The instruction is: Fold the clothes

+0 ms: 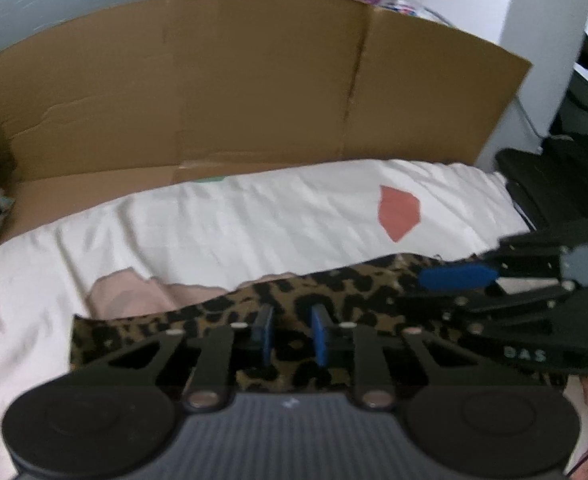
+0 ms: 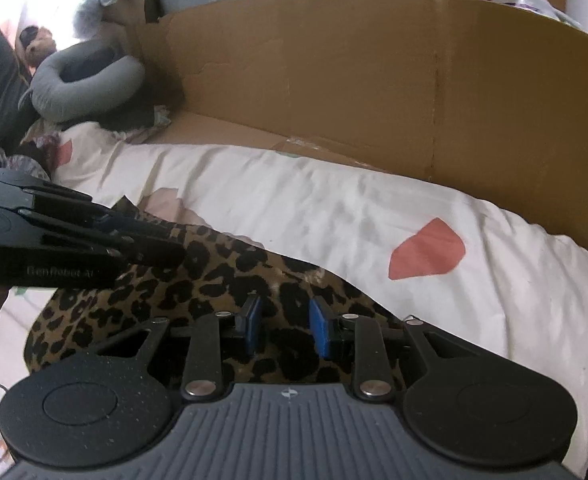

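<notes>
A leopard-print garment [image 1: 333,292] [image 2: 222,272] lies bunched on the white bed sheet [image 1: 214,224] [image 2: 333,208], its upper edge stretched between both grippers. In the left wrist view my left gripper [image 1: 290,316] has its blue pads a narrow gap apart with leopard cloth between them. The right wrist view shows the left gripper [image 2: 174,248] from the side, pinching a cloth corner that pokes up behind it. My right gripper [image 2: 282,312] also has cloth between its blue pads. From the left wrist view the right gripper [image 1: 421,284] reaches in at the garment's right edge.
A tall cardboard sheet [image 1: 214,92] [image 2: 373,80] stands along the far side of the bed. A pale pink cloth [image 1: 134,296] lies left of the garment. A grey neck pillow [image 2: 86,80] sits at the far left, a black object [image 1: 553,184] beyond the bed's right edge.
</notes>
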Demonstrator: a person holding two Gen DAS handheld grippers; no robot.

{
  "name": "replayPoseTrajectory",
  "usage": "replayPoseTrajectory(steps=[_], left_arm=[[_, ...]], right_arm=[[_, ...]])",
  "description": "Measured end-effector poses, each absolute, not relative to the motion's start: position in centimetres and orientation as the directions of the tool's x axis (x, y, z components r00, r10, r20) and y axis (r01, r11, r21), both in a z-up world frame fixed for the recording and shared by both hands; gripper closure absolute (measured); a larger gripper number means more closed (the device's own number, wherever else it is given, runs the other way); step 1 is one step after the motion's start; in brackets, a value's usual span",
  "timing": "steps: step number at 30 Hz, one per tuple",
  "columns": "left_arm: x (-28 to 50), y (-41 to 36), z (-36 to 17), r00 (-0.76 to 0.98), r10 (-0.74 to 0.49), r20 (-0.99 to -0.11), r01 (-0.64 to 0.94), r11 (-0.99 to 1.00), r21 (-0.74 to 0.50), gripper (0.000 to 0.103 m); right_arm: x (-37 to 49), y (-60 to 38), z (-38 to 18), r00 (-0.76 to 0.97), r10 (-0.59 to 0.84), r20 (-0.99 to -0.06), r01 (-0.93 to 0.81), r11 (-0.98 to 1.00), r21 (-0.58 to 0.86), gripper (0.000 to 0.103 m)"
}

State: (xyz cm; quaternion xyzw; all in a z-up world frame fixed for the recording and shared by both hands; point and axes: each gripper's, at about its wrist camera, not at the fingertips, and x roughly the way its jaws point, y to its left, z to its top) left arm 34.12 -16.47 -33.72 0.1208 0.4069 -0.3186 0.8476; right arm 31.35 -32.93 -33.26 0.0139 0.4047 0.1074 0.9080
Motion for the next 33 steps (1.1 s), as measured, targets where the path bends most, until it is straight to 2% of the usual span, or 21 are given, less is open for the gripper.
replayPoseTrajectory(steps=[9,23,28,33], left_arm=[[35.8,-16.5,-36.1,0.442,-0.433,-0.786,0.632,0.772,-0.069,0.082],[35.8,-16.1,-36.5,0.439,-0.444,-0.781,0.630,0.772,-0.085,0.083],[35.6,-16.4,-36.5,0.438,-0.441,-0.783,0.659,0.750,-0.055,0.082],[36.5,-15.9,-36.6,0.400,-0.461,-0.792,0.642,0.757,-0.116,0.083]], right_arm=[[33.0,-32.4,-35.2,0.631,0.204,-0.749,-0.222,0.972,0.078,0.071],[33.6,-32.4,-35.7,0.596,0.228,-0.770,-0.270,0.960,0.076,0.071],[33.6,-32.2,-35.7,0.597,0.221,-0.771,-0.266,0.962,0.070,0.071],[33.8,-31.9,-35.6,0.595,0.205,-0.777,-0.248,0.967,0.064,0.070]])
